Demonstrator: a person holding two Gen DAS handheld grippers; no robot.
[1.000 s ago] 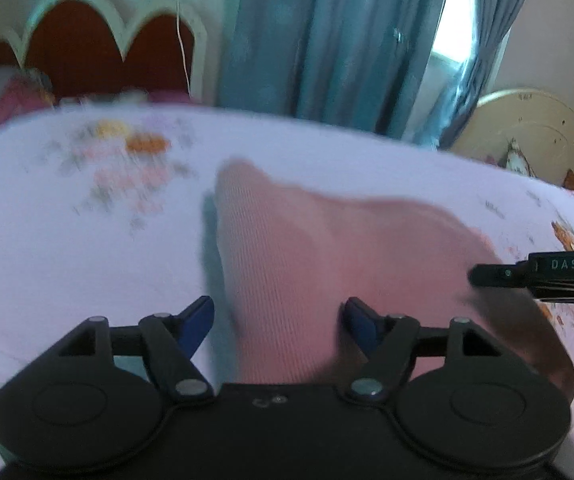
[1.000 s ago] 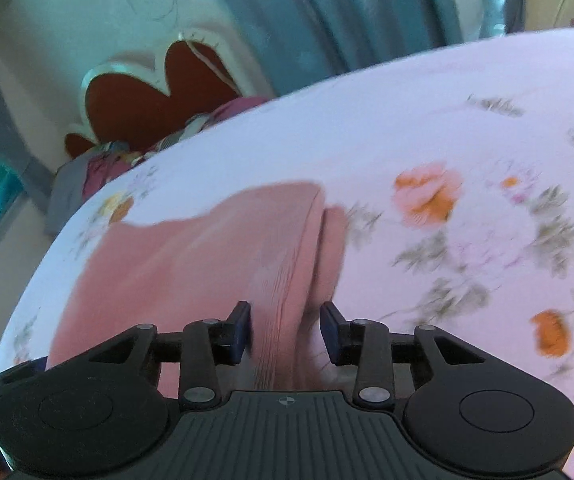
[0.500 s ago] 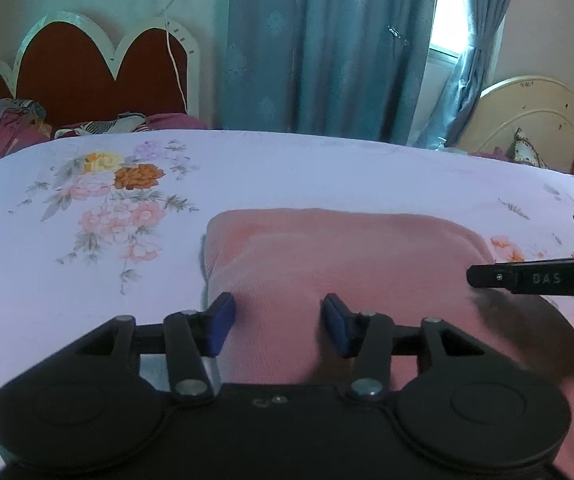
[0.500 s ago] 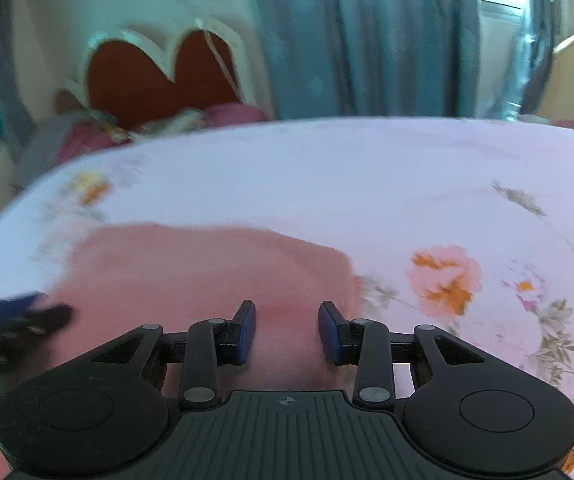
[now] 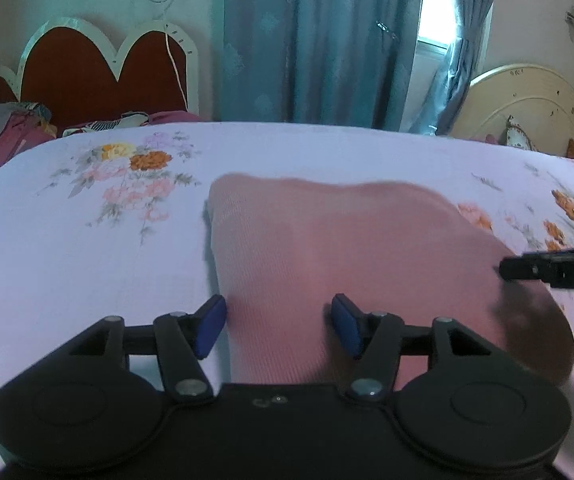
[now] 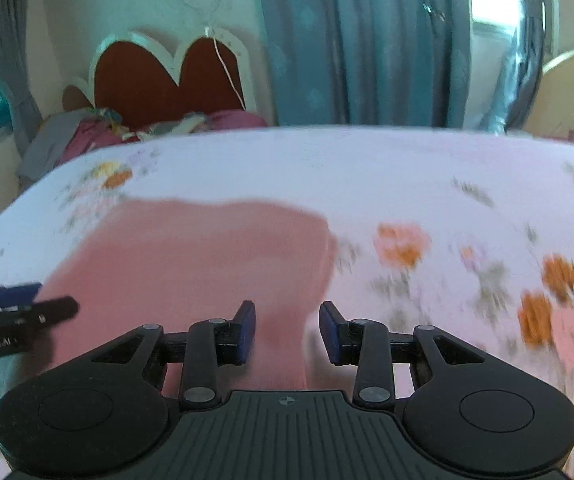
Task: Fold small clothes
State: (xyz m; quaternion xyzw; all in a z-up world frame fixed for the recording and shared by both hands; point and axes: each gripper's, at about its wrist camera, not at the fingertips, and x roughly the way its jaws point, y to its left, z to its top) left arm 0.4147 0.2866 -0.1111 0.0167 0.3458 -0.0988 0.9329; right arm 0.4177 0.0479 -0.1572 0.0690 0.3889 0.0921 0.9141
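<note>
Nearest in the left wrist view, the left gripper (image 5: 279, 326) stands with its blue pads apart and its jaws opening. The near edge of the pink ribbed garment (image 5: 351, 256) lies between them, but neither pad presses on the cloth.

In the right wrist view, the right gripper (image 6: 287, 330) holds a narrower gap. The garment's right near corner runs down between its fingers. The cloth touches the left pad, but blur hides whether the right pad bears on it, so a pinch cannot be confirmed.

Each gripper's tip shows at the edge of the other's view, so the two work side by side along the same near edge.

Beyond the grippers, the garment lies on the floral bedsheet (image 5: 87, 264) as a compact, roughly rectangular block with a rounded, doubled left edge. By that shape, at least one fold appears made and laid flat. Judged remaining: releasing the cloth, possibly a further fold or some smoothing, and any other garments.

Farther off stand the red scalloped headboard (image 5: 87, 68) and teal curtains (image 5: 319, 40).
</note>
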